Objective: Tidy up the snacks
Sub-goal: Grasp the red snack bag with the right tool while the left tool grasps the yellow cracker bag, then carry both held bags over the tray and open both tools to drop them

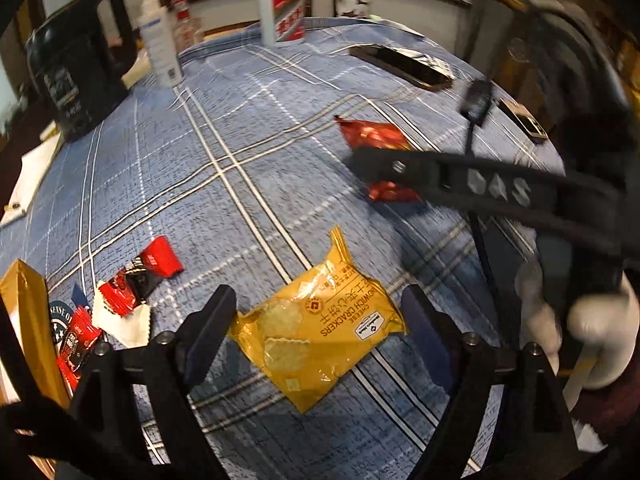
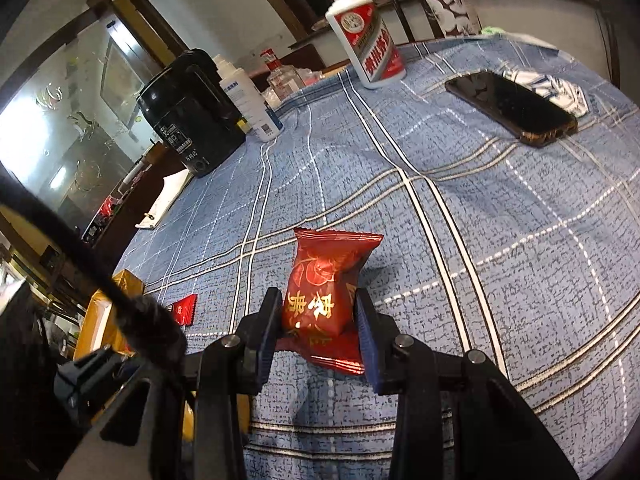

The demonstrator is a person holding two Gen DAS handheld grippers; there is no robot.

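Observation:
My left gripper (image 1: 316, 316) is open, its jaws on either side of a yellow cracker packet (image 1: 316, 328) lying on the blue plaid tablecloth. My right gripper (image 2: 318, 312) is shut on a dark red snack packet (image 2: 326, 296), which sits on the cloth; in the left wrist view the same red packet (image 1: 372, 136) lies under the right gripper's arm. A gold box (image 1: 24, 320) at the left edge holds small red-and-black packets (image 1: 76, 340). More red-and-black packets (image 1: 138, 276) lie on a white wrapper beside it.
A white liquor bottle (image 2: 366, 40), a paper cup (image 2: 450, 4), a black kettle (image 2: 188, 112) and a white spray bottle (image 2: 250, 100) stand at the far side. A phone (image 2: 512, 106) lies at the right. A small device (image 1: 524, 122) lies near the table's right edge.

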